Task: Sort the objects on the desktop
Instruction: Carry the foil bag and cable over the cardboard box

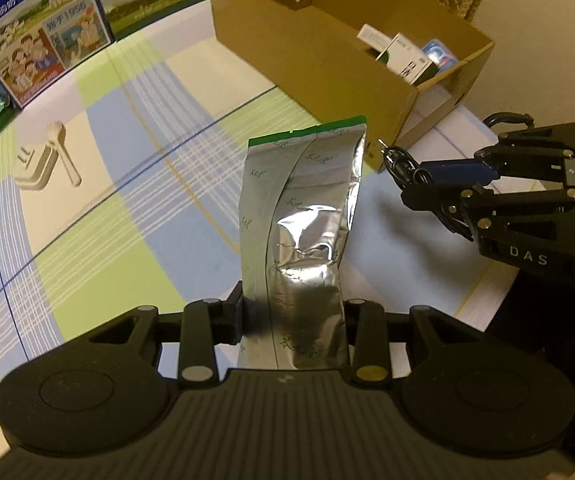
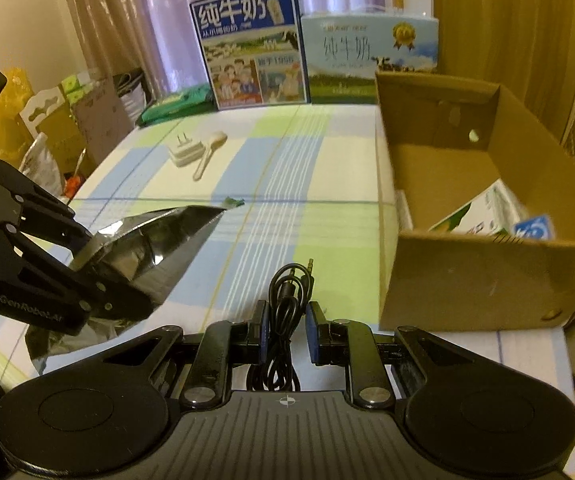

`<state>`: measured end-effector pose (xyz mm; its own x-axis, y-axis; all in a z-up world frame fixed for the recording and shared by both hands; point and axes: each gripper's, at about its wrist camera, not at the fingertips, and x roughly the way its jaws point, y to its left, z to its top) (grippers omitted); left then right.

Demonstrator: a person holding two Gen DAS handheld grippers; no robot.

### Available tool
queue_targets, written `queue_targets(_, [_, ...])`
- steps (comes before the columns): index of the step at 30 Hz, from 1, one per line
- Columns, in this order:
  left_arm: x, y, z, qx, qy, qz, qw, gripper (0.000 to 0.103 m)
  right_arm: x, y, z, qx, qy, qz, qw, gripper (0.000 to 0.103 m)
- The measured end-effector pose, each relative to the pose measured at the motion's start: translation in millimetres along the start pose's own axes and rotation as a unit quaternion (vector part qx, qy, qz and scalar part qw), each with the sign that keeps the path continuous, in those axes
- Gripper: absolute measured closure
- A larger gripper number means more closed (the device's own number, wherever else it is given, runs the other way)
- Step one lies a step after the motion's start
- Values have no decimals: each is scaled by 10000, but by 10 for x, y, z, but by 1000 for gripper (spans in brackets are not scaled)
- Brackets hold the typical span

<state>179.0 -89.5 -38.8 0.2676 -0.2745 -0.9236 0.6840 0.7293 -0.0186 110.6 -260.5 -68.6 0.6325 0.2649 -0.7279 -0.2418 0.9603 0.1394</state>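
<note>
My left gripper [image 1: 293, 312] is shut on a silver foil pouch [image 1: 301, 220] with a green top edge, held above the checked tablecloth. From the right wrist view the same pouch [image 2: 147, 244] sticks out of the left gripper [image 2: 99, 280] at the left. My right gripper [image 2: 286, 320] is shut on a coiled black audio cable [image 2: 287, 292], its plug pointing forward. In the left wrist view the right gripper [image 1: 405, 178] with the cable [image 1: 399, 164] hovers just short of the open cardboard box [image 1: 319, 60]. A white plug adapter [image 2: 185, 152] and a white spoon [image 2: 207, 154] lie on the cloth.
The cardboard box [image 2: 467, 276] holds several small cartons [image 1: 405, 58] at its near end. Two milk cartons [image 2: 251, 44] stand at the table's far edge beside a green packet [image 2: 171, 106]. Bags and boxes [image 2: 55, 120] crowd the floor to the left.
</note>
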Motion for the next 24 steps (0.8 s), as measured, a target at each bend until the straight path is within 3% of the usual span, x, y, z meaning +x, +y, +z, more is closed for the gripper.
queue_targets(24, [-291, -472, 696, 459, -329, -181, 9982, 72, -500, -489, 449, -109, -525, -404, 9977, 87])
